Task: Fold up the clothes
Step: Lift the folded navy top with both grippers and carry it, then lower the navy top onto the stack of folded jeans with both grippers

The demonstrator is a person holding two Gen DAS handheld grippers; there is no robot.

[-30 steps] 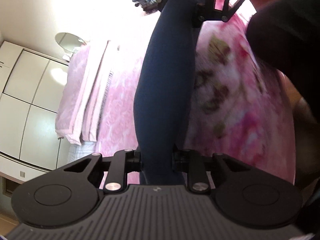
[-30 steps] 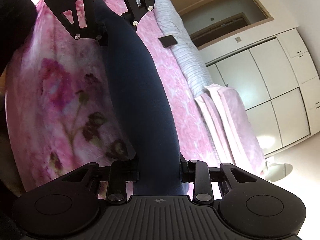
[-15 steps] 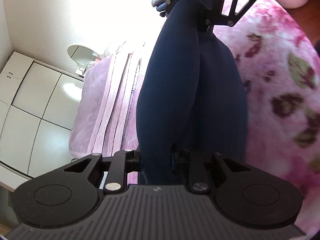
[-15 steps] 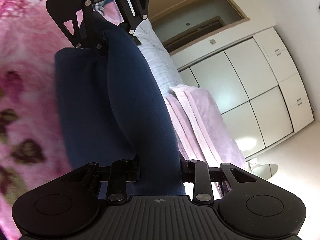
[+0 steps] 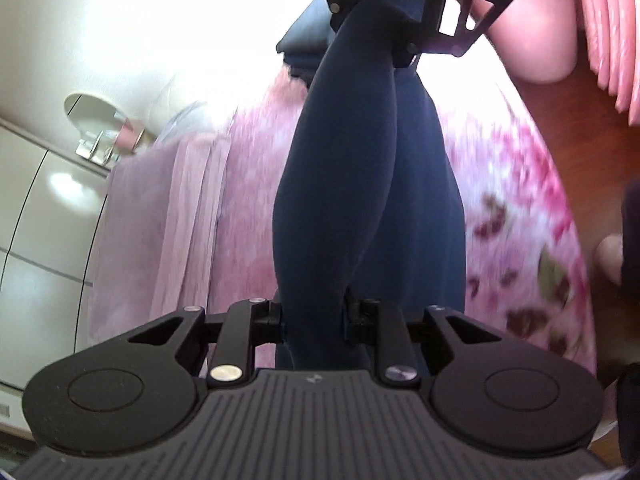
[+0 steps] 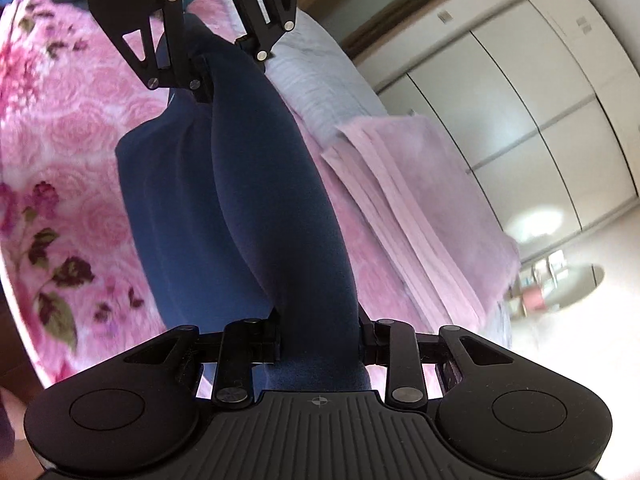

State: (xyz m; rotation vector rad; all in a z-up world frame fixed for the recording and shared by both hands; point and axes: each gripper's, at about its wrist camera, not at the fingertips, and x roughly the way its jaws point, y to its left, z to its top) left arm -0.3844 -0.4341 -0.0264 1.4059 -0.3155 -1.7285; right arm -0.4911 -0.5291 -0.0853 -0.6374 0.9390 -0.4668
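Both wrist cameras are facing each other closely along the navy garment (image 5: 360,184). Each is apparently showing the opposite gripper (image 6: 208,60), sharing the floral blanket (image 6: 72,128).

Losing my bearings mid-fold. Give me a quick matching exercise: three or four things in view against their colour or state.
Things:
1. garment
2. bedspread
3. folded blanket
4. wardrobe doors

Colour or state:
A. white, closed
B. pale lilac, stacked in layers
C. navy, clamped at both ends by the left hand-held gripper and right hand-held gripper
D. pink, floral

Pairs: 1-C, 2-D, 3-B, 4-A
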